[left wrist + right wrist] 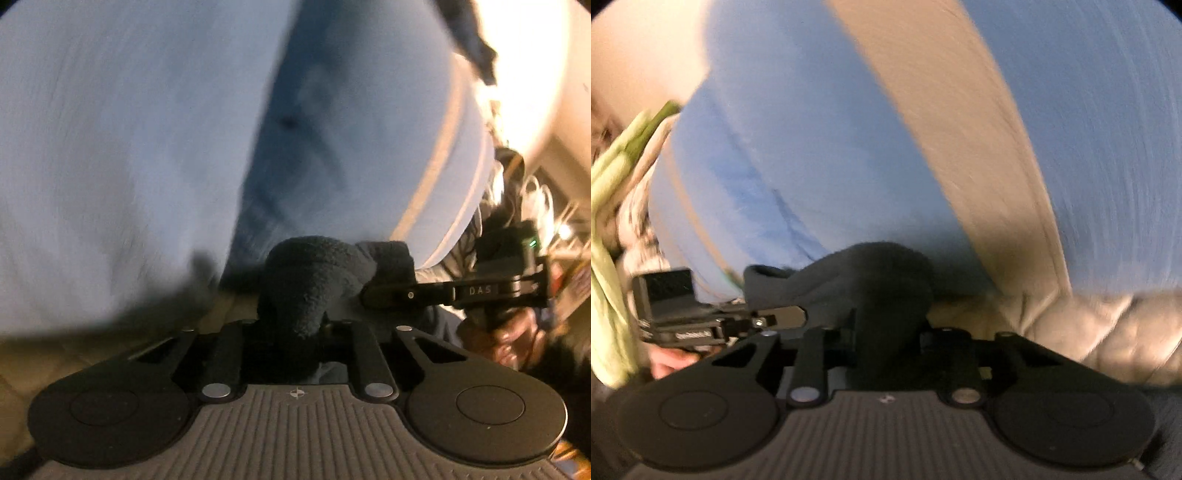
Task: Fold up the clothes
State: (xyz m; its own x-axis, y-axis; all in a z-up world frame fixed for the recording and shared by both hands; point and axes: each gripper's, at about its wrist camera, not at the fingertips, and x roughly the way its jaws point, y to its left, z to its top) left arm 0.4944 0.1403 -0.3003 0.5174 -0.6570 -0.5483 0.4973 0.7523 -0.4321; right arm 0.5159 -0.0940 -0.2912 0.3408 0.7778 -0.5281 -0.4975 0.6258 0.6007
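A dark fleece garment (303, 288) is bunched between the fingers of my left gripper (295, 317), which is shut on it. The same dark garment (871, 295) is clamped in my right gripper (882, 325), also shut. In the left wrist view the right gripper (399, 288) comes in from the right, close beside the left one, pinching the cloth. In the right wrist view the left gripper (775, 317) comes in from the left on the same cloth. The fingertips are hidden by the fabric. Both views are motion-blurred.
Blue bedding (110, 166) fills the background, with a beige quilted cover (1100, 332) below it. A light green cloth (609, 221) hangs at the left of the right wrist view. A hand (513, 332) holds the right gripper's handle.
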